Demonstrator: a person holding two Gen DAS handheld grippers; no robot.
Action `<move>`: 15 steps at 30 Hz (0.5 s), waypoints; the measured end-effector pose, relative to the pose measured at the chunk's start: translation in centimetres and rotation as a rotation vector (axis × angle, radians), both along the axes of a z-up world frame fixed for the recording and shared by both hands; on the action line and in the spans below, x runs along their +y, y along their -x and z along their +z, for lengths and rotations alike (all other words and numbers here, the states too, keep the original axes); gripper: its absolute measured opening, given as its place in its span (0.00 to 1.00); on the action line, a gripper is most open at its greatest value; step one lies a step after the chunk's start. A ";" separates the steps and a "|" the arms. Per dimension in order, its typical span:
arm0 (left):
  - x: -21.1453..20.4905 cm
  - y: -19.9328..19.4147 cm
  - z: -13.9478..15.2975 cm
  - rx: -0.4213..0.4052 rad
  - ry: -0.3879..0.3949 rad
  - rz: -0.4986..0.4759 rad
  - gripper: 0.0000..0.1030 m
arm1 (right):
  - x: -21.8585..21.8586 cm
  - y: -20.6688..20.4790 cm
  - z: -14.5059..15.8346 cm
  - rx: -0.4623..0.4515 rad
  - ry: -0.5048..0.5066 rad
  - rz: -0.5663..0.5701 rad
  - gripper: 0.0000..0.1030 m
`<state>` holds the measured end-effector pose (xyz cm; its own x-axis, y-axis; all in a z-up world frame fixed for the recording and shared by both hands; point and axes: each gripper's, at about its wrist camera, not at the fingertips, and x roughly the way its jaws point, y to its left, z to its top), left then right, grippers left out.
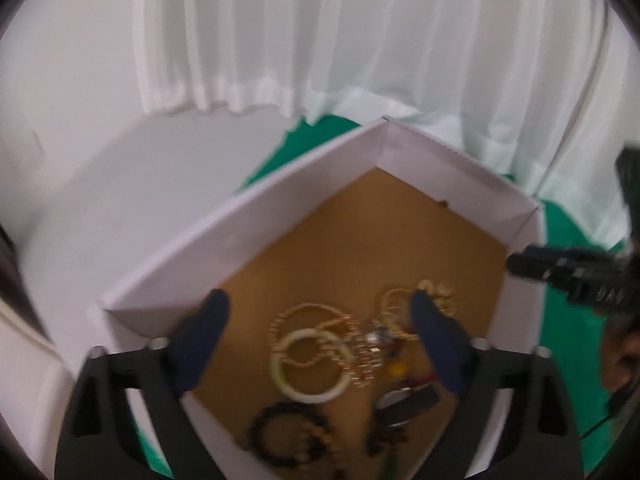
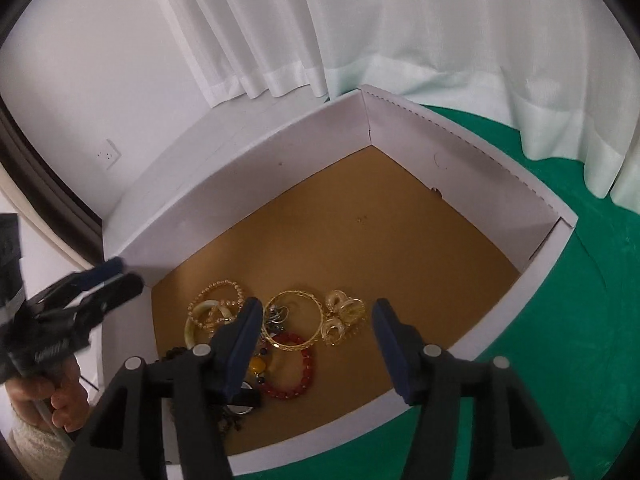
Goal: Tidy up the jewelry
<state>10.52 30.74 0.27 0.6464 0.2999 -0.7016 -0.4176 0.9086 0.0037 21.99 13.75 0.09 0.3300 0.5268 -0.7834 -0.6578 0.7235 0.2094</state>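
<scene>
The jewelry lay in a tangled heap on the brown floor of a white box (image 2: 256, 184), which stood on a green cloth (image 2: 580, 320). All pieces were gathered in the near part of the box; the far part was bare.

The left gripper (image 1: 320, 308) hung over the heap with its jaws spread wide and nothing between the pads. A pale bangle (image 1: 310, 366) lay flat just beyond and below its tips, almost on the middle line between the two fingers, with a beaded gold chain (image 1: 320, 320) lying across it. A dark bead bracelet (image 1: 286, 432) lay closer to the camera, below the jaws.

The right gripper (image 2: 316, 312) was also released, its jaws parted less wide, and it held nothing. Between its fingers I could see a gold bangle (image 2: 294, 320) and a red bead bracelet (image 2: 298, 376) overlapping it, with a cluster of yellow rings (image 2: 344, 312) to the right of them.

Both grippers pointed steeply down at the same heap from the near side. I judged that no piece was separated yet. For the pale bangle the left one seemed nearer and better centred; for the gold bangle and red bracelet, the right one. The pieces overlapped, so lifting one could drag its neighbours.
</scene>
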 end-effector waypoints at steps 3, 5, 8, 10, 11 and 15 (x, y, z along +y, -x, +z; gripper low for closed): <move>-1.5 1.0 0.4 -0.009 -0.115 0.060 0.99 | 0.2 1.0 1.0 -0.061 0.048 -0.013 0.65; -2.1 1.5 0.5 -0.004 -0.154 0.134 0.99 | 0.5 1.9 1.5 -0.114 0.077 0.001 0.66; -2.8 2.7 0.5 -0.006 -0.163 0.165 0.99 | 0.9 3.9 1.9 -0.180 0.128 0.015 0.73; -2.6 3.2 0.1 0.031 -0.100 0.194 0.99 | 1.2 4.6 2.0 -0.215 0.152 0.022 0.75; -2.4 3.1 -0.1 0.045 -0.068 0.195 0.99 | 1.4 4.9 2.0 -0.228 0.166 0.025 0.75; -2.1 3.8 -0.7 0.056 0.007 0.196 0.99 | 2.0 6.1 1.3 -0.235 0.196 0.048 0.75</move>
<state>6.70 28.63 -0.40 0.5363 0.4107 -0.7373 -0.5855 0.8103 0.0254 15.84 15.71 1.42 0.4930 0.3921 -0.7767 -0.7059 0.7021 -0.0936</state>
